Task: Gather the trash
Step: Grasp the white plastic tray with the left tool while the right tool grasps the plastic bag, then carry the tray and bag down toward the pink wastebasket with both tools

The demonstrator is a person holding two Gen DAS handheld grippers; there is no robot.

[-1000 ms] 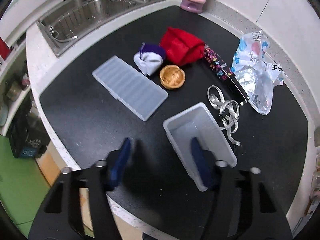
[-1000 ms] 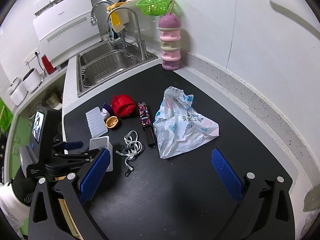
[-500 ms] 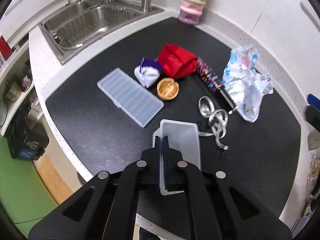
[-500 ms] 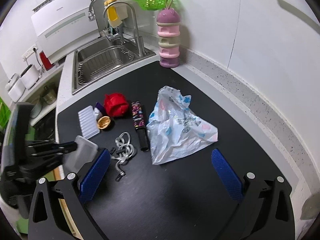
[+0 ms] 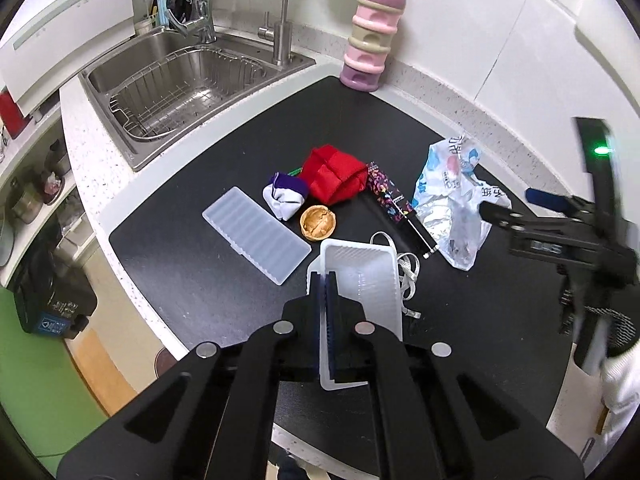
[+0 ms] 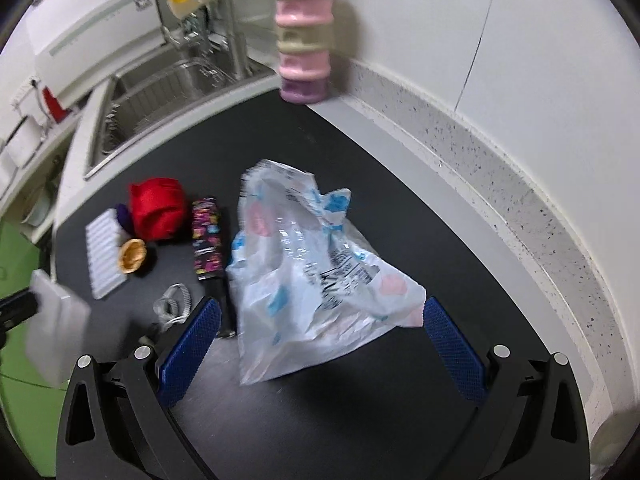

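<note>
**Tray lifted, bag next**

Since the earlier frames the left gripper (image 5: pixel 325 300) had gone from jaws wide apart beside the clear plastic tray (image 5: pixel 360 276) to clamped tight on the tray's near wall, and the tray had come up off the black counter (image 5: pixel 192 264) w/ it. Over the same stretch the right gripper (image 6: pixel 318 344) had swung in over the crumpled plastic bag (image 6: pixel 308 268), which now filled the space ahead of its fingers.

Right tongs stood wide apart, nothing between the pads; the bag lay just ahead of them on the counter, not yet touched. In the right wrist view the tray showed blurred at far left, tilted and clear of the surface.

Rest of the litter sat where it lay: ridged tray lid (image 5: pixel 256 234), walnut shell (image 5: pixel 319 222), red cloth (image 5: pixel 334 178), purple-and-white sock (image 5: pixel 286 196), patterned tube (image 5: pixel 388 196), white cable (image 5: pixel 408 268) partly under the raised tray.

Step in hand, as I read it: 1st pick done on the left, right lining up on the bag. Next move prob. calls for lowering the right jaws onto a bunched fold of the bag and closing; film is thin & slippery, so a flat edge might slide out. No bin was visible in either view, so drop-off spot couldn't be told.
</note>
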